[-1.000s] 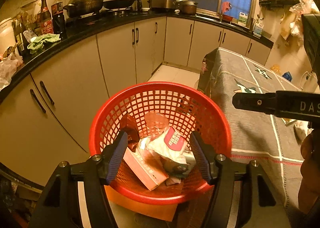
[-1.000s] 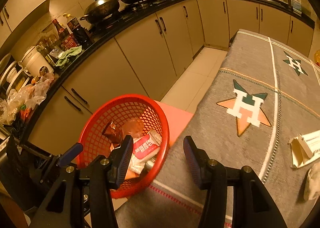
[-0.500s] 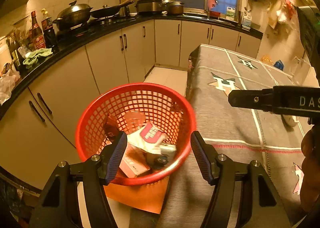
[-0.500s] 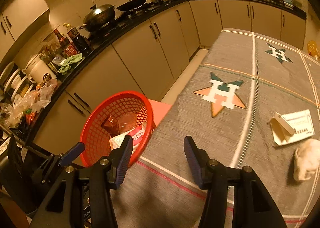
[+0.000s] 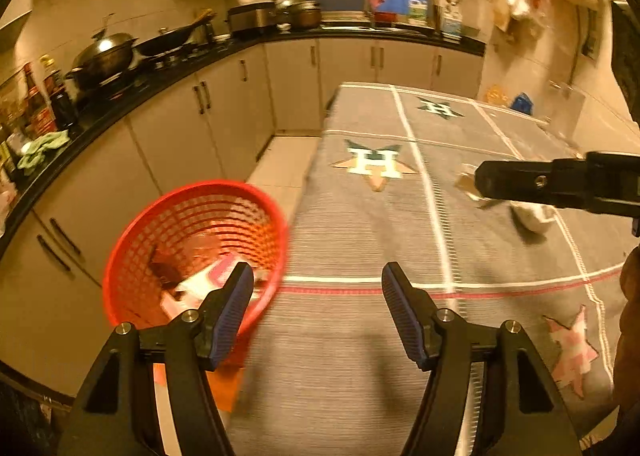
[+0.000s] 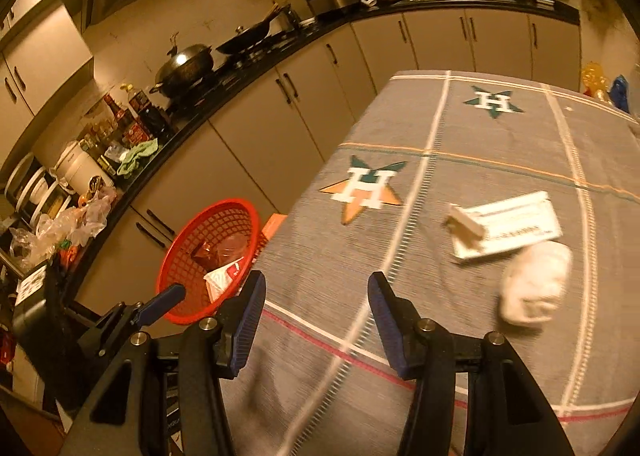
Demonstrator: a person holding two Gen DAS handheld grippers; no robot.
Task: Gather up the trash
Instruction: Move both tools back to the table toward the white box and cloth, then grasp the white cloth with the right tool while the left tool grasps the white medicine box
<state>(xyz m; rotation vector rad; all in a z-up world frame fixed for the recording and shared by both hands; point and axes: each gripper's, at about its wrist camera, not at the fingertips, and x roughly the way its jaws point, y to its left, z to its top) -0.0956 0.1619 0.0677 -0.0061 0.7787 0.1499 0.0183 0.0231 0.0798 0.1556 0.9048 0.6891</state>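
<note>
A red mesh basket (image 5: 192, 240) (image 6: 208, 252) stands beside the table's near left corner, holding wrappers and a small box. On the grey cloth-covered table (image 6: 460, 176) lie a flattened white carton (image 6: 506, 228) and a crumpled white wad (image 6: 534, 286). In the left wrist view the wad (image 5: 530, 216) is partly hidden behind the right tool's black body. My left gripper (image 5: 318, 296) hovers open and empty over the table's near edge. Open too with nothing between its fingers, my right gripper (image 6: 316, 304) hangs over the cloth, left of the carton and wad.
A dark counter (image 6: 192, 112) with beige cabinets runs along the left and back, loaded with a wok (image 6: 186, 64), bottles and plastic bags. An orange stool (image 6: 272, 224) stands under the basket. A person's hand (image 5: 628, 320) shows at the right edge.
Both grippers swung right, from above the basket to over the table. The basket slid to the lower left of both views, and the carton and wad came fully into the right wrist view.
</note>
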